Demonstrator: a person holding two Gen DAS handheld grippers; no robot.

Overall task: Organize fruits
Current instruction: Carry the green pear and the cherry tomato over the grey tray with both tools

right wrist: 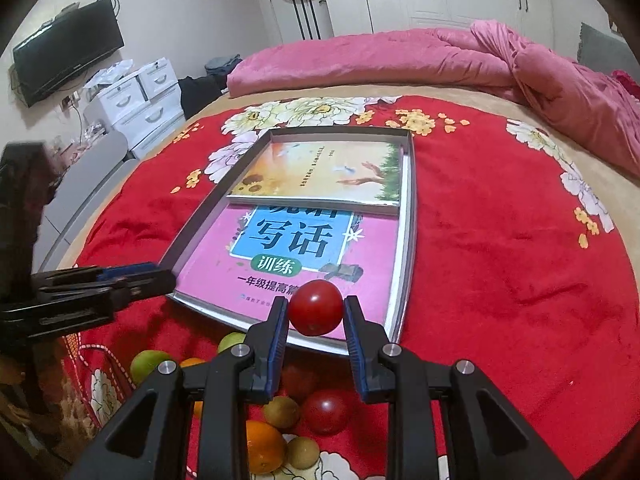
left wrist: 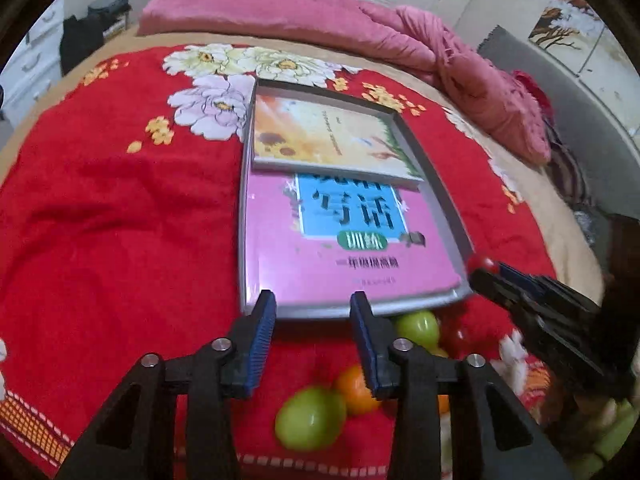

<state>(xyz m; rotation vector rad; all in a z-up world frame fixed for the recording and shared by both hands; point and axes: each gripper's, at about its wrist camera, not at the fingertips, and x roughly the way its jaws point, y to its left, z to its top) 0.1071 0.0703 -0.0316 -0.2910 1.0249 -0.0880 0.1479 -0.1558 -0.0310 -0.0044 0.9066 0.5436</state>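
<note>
Right wrist view, read from left to right, showed the left gripper [right wrist: 160,276] reaching in from the side with nothing between its fingers, its tips near the close left corner of the tray [right wrist: 408,216]. Below it, loose fruit lay on the red blanket [right wrist: 500,272] of the bed: a green apple [right wrist: 146,364], an orange [right wrist: 262,442], a brown kiwi [right wrist: 282,412] and a tomato on the blanket [right wrist: 324,408]. At centre, the right gripper [right wrist: 316,312] was clenched on a red tomato [right wrist: 316,307], held over the near edge of the tray, probably to set it down inside. Two books covered the tray floor: a pink book [right wrist: 368,248] in front and a yellow book [right wrist: 320,172] behind, so any fruit would have to rest on their covers. Seen from the left wrist, the left gripper [left wrist: 314,322] hovered released just before the tray's near rim, likely free to fetch the next fruit.
</note>
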